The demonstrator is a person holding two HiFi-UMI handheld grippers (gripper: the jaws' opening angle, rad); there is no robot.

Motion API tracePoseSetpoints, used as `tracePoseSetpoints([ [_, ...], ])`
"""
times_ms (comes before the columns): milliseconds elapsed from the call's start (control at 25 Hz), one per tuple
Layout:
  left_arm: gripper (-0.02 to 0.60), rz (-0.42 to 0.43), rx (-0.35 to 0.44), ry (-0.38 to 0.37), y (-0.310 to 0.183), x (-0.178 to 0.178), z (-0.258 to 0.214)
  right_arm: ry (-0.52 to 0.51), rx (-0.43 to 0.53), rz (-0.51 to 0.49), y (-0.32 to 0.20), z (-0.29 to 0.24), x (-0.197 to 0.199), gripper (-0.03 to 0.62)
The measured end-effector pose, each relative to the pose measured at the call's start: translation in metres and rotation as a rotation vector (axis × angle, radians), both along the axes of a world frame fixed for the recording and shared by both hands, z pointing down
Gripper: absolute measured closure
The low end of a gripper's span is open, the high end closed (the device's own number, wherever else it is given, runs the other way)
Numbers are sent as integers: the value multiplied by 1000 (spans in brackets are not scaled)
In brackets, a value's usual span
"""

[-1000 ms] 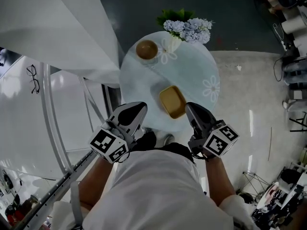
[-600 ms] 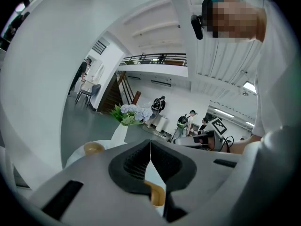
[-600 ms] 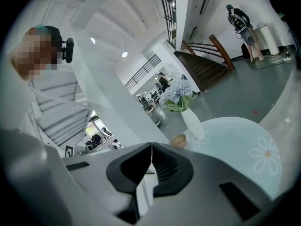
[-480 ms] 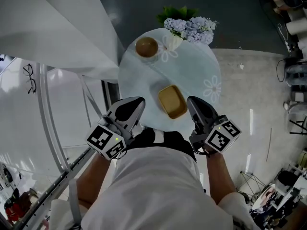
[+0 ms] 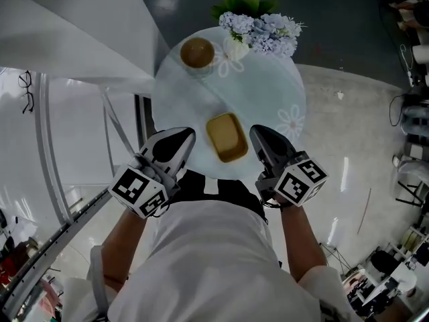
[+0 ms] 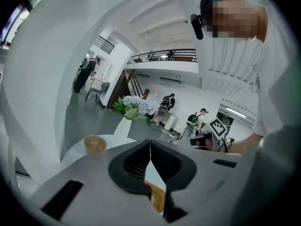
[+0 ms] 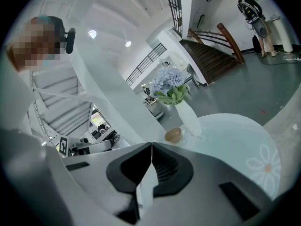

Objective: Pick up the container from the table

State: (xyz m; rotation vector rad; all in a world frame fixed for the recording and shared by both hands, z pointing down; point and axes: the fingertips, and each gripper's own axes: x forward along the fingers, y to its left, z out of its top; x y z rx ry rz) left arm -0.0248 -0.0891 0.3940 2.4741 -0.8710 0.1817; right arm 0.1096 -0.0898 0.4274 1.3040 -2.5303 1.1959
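Observation:
A yellow rectangular container [image 5: 226,137] lies on the round pale table [image 5: 268,92] near its front edge. My left gripper [image 5: 187,135] hangs just left of it and my right gripper [image 5: 255,132] just right of it, both apart from it. In the left gripper view the jaws meet in a thin line at the left gripper [image 6: 150,143], with a corner of the container [image 6: 158,197] showing under them. The right gripper [image 7: 151,148] is likewise shut, with nothing between its jaws.
A brown bowl [image 5: 197,52] sits at the table's far left, beside a white vase of blue flowers [image 5: 261,31] at the far edge. A white slanted staircase wall [image 5: 74,39] and a metal rail [image 5: 47,153] stand to the left. People stand far off.
Both grippers have come forward and a little lower, so that they now stand on either side of the container. Their jaws stayed shut.

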Motion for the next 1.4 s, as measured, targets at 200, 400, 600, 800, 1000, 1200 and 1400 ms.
tracePoseSetpoints([
  [200, 560, -41, -34, -19, 0, 13, 15, 40, -49, -50, -9, 31, 9, 571],
  [400, 560, -70, -72, -27, 1, 20, 32, 93, -91, -99, -15, 63, 12, 571],
  [600, 560, -90, -108, -34, 3, 19, 51, 153, -125, -137, -17, 90, 12, 571],
  [800, 560, -115, -131, -33, 3, 15, 63, 198, -164, -198, -12, 118, 7, 569],
  [1000, 560, -132, -150, -28, 8, 11, 72, 229, -201, -251, -5, 142, 1, 569],
  [1200, 560, -152, -168, -17, 15, 6, 81, 272, -219, -277, -3, 157, 1, 565],
  [1400, 560, -162, -184, -12, 20, 4, 88, 330, -255, -318, 5, 176, 2, 499],
])
